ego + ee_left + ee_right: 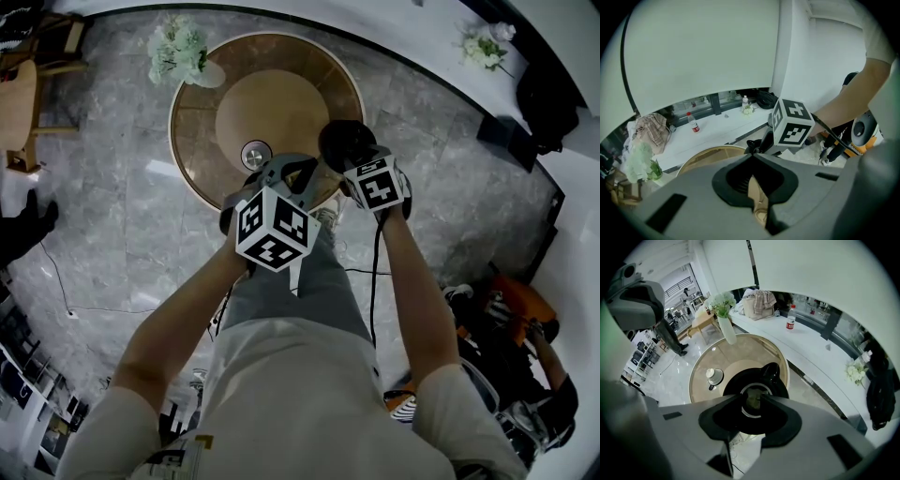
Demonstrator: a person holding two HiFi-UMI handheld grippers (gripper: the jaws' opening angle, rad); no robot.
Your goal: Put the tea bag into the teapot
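No words, brands or numbers can be read anywhere. The left cube [273, 228] and the right cube [377, 183] bear only black-and-white square patterns, no letters. The bottle [791, 323], at one o'clock from the table [701, 376], has a red label too small to read.

left gripper [751, 158]: jaw tips together, nothing gripped
marker cube [792, 123]: just beyond the tips, right
round table [705, 157]: below
bottle [693, 123]: upright on counter [719, 125]
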